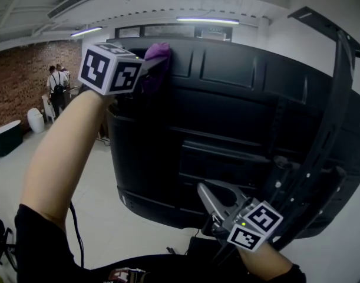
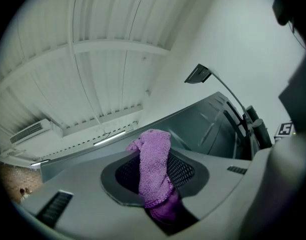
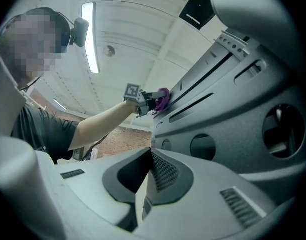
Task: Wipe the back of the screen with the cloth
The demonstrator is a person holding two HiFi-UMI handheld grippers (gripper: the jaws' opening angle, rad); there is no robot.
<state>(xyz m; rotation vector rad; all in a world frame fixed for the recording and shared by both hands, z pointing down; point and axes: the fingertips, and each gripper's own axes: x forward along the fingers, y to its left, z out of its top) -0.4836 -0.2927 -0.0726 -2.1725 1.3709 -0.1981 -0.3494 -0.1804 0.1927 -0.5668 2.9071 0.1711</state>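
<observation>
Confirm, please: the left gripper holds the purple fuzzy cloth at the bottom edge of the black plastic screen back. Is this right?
No. The left gripper holds the purple fuzzy cloth at the top edge of the black plastic screen back, not the bottom; the head view shows it.

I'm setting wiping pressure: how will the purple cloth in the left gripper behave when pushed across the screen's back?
The purple cloth looks floppy: it crumples and folds beyond the left gripper, so it will probably bunch rather than push stiffly. Its looped pile suggests it is light and drags slightly on the screen's back.
</observation>
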